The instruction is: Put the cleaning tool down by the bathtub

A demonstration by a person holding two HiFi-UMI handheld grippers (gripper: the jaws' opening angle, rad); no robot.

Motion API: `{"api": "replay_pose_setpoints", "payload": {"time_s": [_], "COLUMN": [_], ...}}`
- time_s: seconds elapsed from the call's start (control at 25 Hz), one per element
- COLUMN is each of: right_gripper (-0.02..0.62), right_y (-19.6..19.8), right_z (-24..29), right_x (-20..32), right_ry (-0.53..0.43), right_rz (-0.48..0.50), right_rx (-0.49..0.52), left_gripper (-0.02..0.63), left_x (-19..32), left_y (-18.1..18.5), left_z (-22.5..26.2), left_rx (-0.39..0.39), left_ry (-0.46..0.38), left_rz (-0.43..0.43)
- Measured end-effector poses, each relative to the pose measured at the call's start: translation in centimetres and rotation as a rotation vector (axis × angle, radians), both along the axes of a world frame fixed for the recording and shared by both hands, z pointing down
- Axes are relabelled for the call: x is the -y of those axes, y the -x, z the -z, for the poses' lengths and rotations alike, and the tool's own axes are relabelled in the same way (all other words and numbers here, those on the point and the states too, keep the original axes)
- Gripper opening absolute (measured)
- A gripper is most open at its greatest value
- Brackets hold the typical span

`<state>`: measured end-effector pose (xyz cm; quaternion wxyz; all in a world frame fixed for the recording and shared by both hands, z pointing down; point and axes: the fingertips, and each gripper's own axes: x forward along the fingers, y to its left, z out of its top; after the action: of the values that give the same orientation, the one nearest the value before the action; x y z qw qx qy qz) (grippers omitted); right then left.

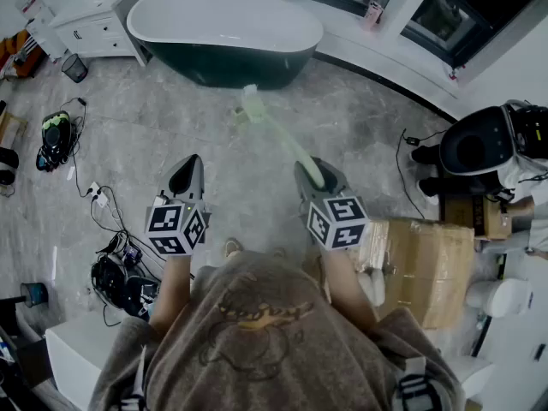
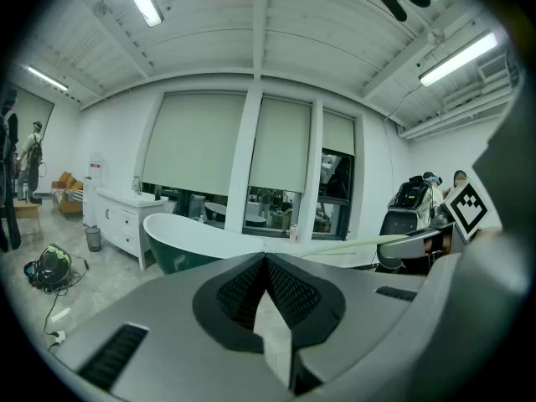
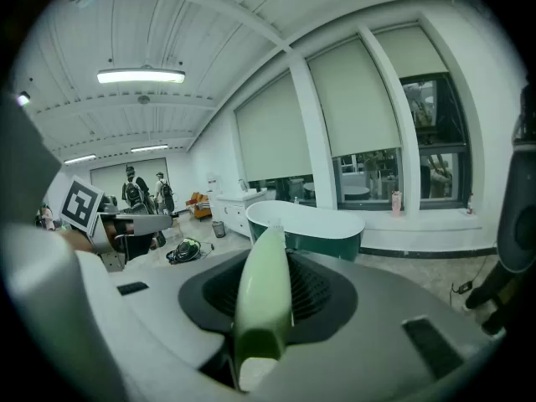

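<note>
Green long-handled plastic cleaning brush is sticking out over the grey stone floor, near the white and dark green oval bathtub.
The right gripper is pinching the brush handle between its jaws, with the brush head pointing at the tub. The left gripper is hanging beside it, jaws pressed together on nothing.

No word, number or brand can be read anywhere; the left marker cube, behind the jaws of the left gripper, and the right marker cube, behind the jaws of the right gripper, bear only black-and-white square patterns, no letters; the shirt print, behind both pairs of jaws, is too blurred; a small red-and-white wall sign, far ahead-left of the left jaws, is too small.
</note>
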<state>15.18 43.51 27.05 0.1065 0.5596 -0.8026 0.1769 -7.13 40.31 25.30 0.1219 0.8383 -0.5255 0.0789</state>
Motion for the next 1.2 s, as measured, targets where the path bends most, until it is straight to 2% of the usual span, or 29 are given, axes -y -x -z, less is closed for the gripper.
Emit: {"api": "replay_pose_setpoints", "payload": {"time_s": [0.44, 0.68, 1.2], "right_gripper": [0.115, 0.115, 0.115], "right_y": [1.2, 3.4, 5.6], "right_z": [-0.4, -0.8, -1.6], "right_x": [0.9, 1.1, 3.6], "right_ry": [0.01, 0.013, -0.014], "right_rz": [0.019, 0.03, -0.049], "right_rx": [0.002, 0.001, 0.009], "left_gripper": [0.0, 0.0, 0.0], "left_x": [1.3, 2.2, 5.7], "left_y": [0.8, 2.7, 6.1], "left_z": [-0.4, -1.2, -3.9], "left_rx": [0.0, 0.011, 0.015], "left_ry": [0.005, 0.012, 0.04], "left_rz": [-0.017, -0.053, -0.115]}}
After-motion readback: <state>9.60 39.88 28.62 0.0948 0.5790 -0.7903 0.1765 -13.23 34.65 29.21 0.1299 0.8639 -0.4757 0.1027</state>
